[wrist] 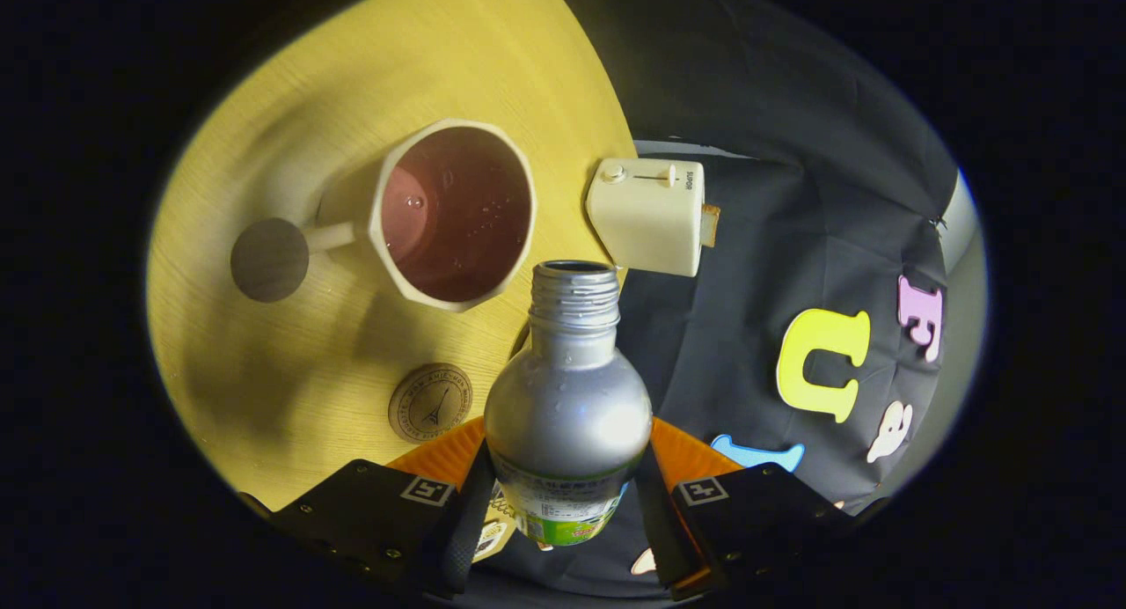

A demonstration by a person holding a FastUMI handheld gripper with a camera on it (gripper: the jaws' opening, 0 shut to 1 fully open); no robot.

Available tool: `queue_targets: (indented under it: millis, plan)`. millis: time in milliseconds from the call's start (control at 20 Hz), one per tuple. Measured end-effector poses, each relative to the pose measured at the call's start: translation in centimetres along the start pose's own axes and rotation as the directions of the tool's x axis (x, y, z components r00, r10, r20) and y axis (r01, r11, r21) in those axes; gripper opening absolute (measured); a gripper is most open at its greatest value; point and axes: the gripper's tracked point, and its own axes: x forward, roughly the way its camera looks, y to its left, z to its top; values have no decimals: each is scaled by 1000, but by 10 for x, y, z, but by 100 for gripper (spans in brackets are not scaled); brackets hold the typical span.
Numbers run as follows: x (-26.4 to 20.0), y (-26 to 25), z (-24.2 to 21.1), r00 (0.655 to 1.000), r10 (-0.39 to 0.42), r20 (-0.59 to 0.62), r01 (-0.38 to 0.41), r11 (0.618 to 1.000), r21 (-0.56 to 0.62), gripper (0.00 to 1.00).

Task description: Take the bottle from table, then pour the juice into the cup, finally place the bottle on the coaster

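Bottle (567,407): smooth silver metal, rounded shoulders, threaded open neck, printed label band low on the body.
Gripper (567,490): both fingers pressed on the bottle's lower body; neck projects ahead of them.
Cup (453,215): pale, faceted rim, side handle; holds dark reddish juice; just beyond the bottle mouth.
Coaster (430,402): round, cork-toned, stamped; beside the bottle.
Table (290,363): light wood grain.
Toaster (648,215): cream, boxy.

bottle (567,398) betw. tool (563,495) fingers, cup (453,215) beyond (juice in it), coaster (430,402) left of bottle
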Motion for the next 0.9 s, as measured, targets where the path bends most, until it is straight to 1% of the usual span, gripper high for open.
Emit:
queue_targets:
  millis: [300, 500, 750, 900]
  plan:
    - [0, -1, -12, 1000, -4, 0, 4, 992, 127, 77]
    - [-1, 5, -20, 999, 31, -15, -27, 974, 226, 77]
    - [-4, 8, -36, 998, 43, -40, -26, 933, 360, 77]
    - [-4, 6, -47, 997, 35, -65, -4, 905, 426, 77]
